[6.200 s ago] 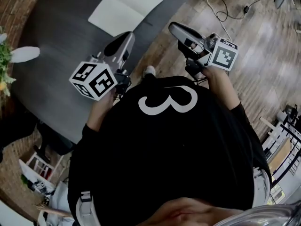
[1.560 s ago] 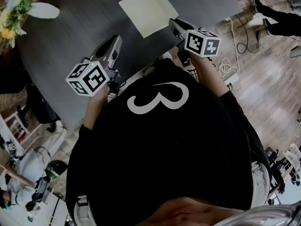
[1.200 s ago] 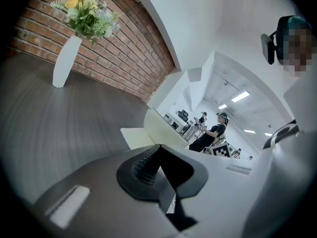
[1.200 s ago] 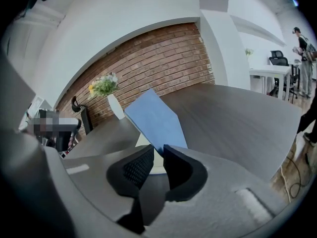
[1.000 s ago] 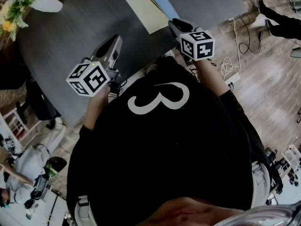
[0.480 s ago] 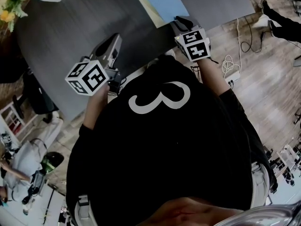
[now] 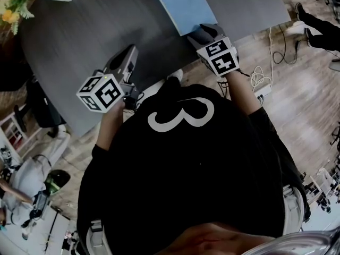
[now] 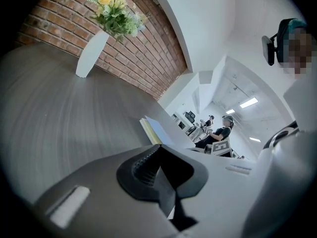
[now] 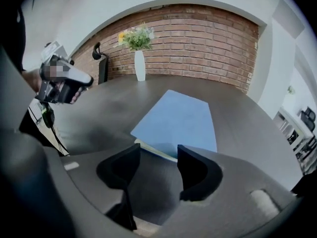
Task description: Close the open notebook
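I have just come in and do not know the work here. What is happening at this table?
A person holds a claw in each hand at a dark table. The notebook lies closed on it, blue cover up. The right claw is at the notebook's near edge and its jaws are opening, with nothing between them. The left claw is shut and empty, off to the side of the notebook.

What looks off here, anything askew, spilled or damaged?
Nothing stands out. The notebook lies closed and flat on the table, blue cover up. The vase of flowers stands upright at the far side. The right gripper has its jaws opening, with nothing between them.
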`<state>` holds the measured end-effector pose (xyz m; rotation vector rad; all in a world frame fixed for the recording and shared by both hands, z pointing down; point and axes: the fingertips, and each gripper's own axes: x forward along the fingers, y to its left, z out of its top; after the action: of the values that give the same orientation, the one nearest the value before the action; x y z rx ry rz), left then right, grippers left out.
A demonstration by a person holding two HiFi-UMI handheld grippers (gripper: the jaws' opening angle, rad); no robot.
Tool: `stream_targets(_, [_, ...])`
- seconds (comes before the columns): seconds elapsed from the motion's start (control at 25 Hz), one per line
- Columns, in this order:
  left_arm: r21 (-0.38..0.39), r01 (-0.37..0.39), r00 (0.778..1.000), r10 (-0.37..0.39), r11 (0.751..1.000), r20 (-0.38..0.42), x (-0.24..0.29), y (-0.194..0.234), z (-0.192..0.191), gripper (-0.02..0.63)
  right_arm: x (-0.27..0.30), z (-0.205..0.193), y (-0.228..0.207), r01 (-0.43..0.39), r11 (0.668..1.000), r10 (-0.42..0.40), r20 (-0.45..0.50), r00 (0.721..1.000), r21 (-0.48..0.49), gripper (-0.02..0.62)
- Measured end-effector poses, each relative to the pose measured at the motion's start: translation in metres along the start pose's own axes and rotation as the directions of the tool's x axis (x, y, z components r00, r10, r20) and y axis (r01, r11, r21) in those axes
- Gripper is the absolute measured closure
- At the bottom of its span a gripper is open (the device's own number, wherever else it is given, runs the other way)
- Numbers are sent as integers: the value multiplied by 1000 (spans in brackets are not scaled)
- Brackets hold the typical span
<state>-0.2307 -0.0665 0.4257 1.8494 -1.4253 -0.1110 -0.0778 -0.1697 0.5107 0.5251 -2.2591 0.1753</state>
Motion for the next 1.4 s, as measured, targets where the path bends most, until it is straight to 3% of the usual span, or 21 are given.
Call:
stream_targets(0.12, [-1,-8,1000,8,1000,7,1,-5,-4,594,-6,6,2,-62,996,59,52,997,70,347])
stream_targets(0.2, [4,-13,1000,13,1000,3,1,-10,-7,594,-15,15,2,-143,973,120,134,984,179,347])
stream_targets(0.32, [5,-4,1000,4,1000,20,-2,-26,-11,594,-42,34,10,-325,884,225,304,926,336,367])
stream_targets(0.4, [15,3,1000,-4,1000,25,-5,-43,-13,594,-68,43,14,-404,838,253,395,883,368,400])
stream_targets(0.48, [35,16,999,-18,999,41,-7,-62,-11,594,-92,53,10,-431,824,240,464,853,367,452])
stream_targets(0.64, [76,59,996,-64,995,64,-7,-101,-11,594,-138,64,7,-445,832,210,555,805,330,603])
stream_targets(0.76, [92,103,991,-110,990,75,-9,-134,-19,594,-173,61,21,-488,829,246,606,756,272,595])
stream_targets(0.96, [170,139,983,-156,976,93,-18,-184,-24,594,-224,54,43,-584,779,303,679,669,227,595])
stream_targets(1.2, [269,128,977,-167,955,129,-34,-225,-29,594,-259,43,55,-585,797,339,689,641,152,595])
stream_targets(1.4, [299,122,973,-174,946,153,-45,-244,-33,594,-274,37,65,-608,784,369,693,619,126,595])
